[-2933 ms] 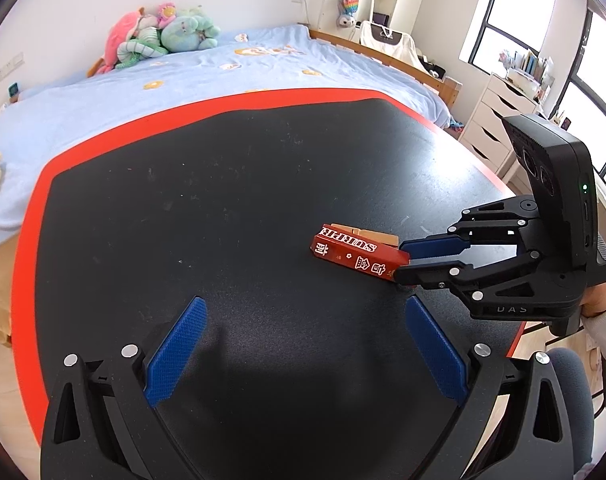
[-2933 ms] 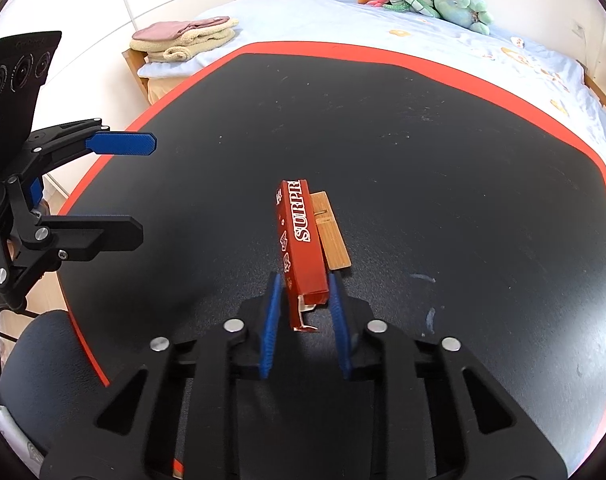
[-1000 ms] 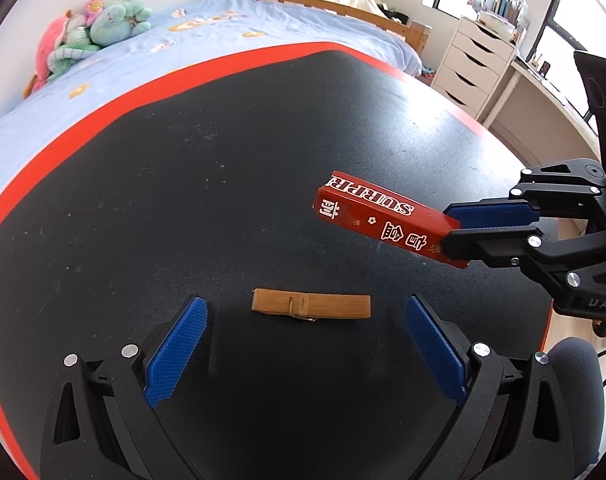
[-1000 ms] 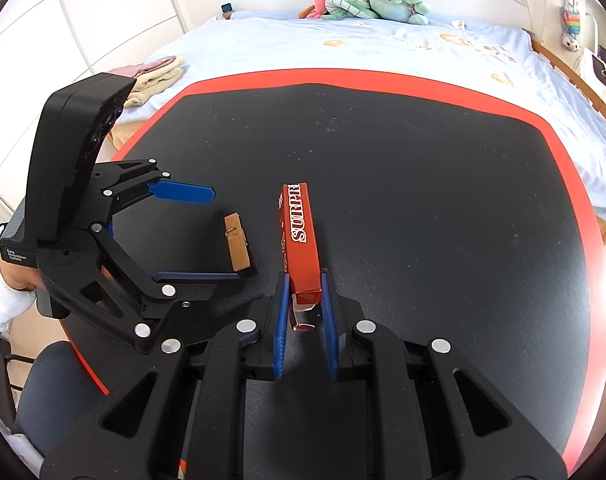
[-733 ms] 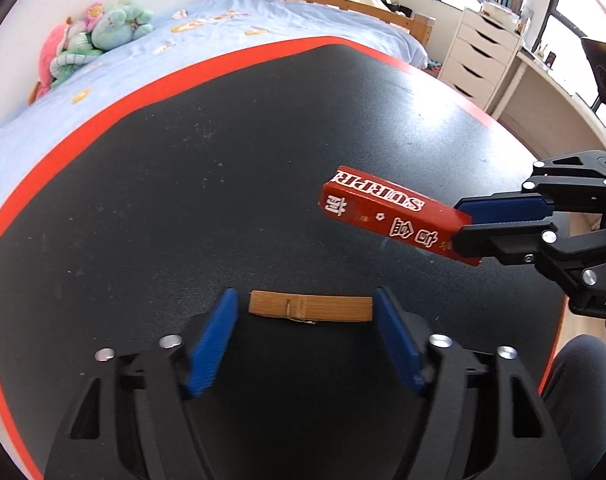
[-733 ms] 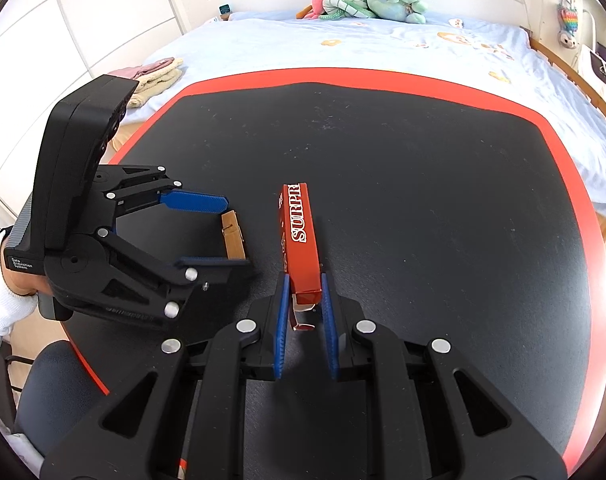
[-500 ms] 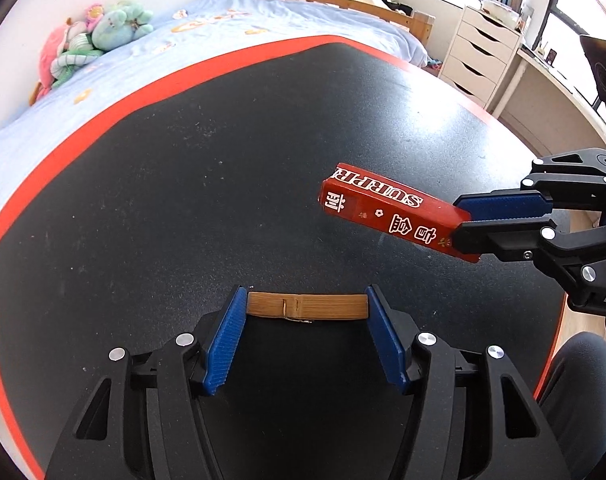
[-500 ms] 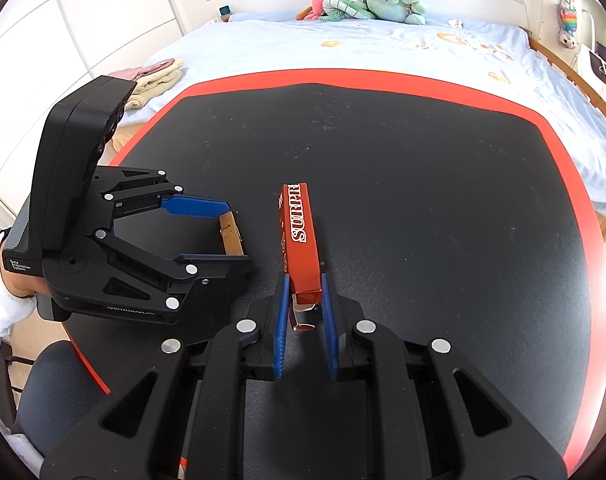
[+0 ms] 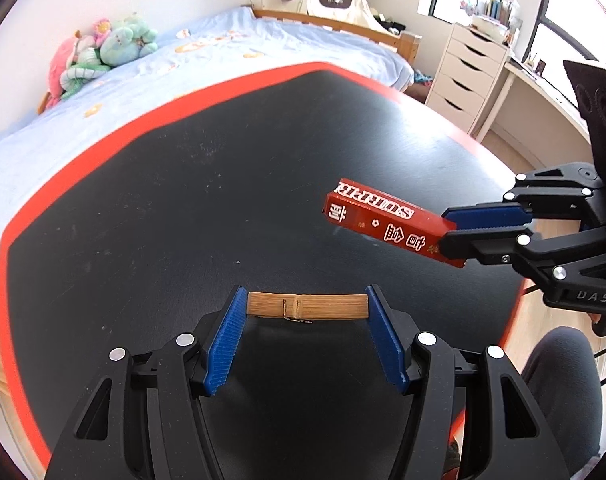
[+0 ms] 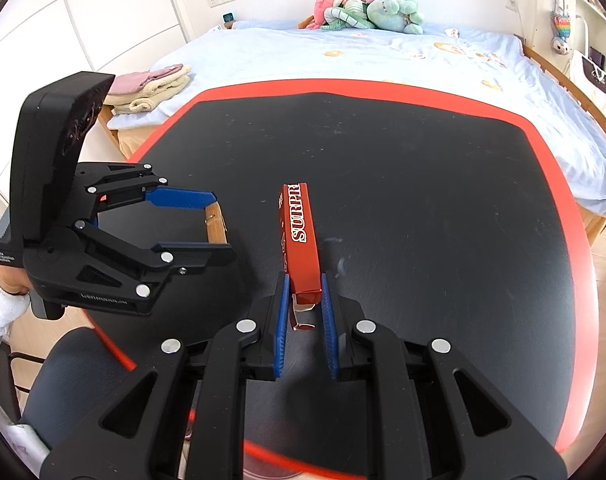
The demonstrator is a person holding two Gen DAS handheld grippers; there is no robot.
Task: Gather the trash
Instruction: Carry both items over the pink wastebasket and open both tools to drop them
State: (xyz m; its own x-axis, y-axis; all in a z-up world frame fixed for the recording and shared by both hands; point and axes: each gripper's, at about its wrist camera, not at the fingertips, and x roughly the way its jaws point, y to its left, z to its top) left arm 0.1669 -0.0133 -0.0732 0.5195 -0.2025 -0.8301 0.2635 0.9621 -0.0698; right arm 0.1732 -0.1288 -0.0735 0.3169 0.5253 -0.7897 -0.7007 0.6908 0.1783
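Fingers of the left gripper [image 9: 306, 304] have just drawn in from wide apart and now pinch the peg [image 9: 307, 307] by its two ends, each blue pad touching an end face. The peg sits crosswise between the tips at 12 o'clock from that gripper, low over the black worktop [image 9: 183, 208]; whether it rests on the surface or has cleared it cannot be told. That closing means a second piece of trash looks secured, so the pick-up step seems nearly done and carrying off is likely next. An end-to-end hold on a long thin peg may be slippery, and it could pivot or pop out.

Over at 2 o'clock in the left view, the right gripper [image 10: 302, 300] stays clamped on the near end of the red box [image 10: 299, 236], which has risen clear of the worktop and juts forward.

No bin shows in either view, so where the trash goes is unknown. The box's lettering is cut off by its own angle, its torn rear flap is half hidden between the fingers, and the right view shows only part of the peg behind the left fingers [image 10: 179, 198].
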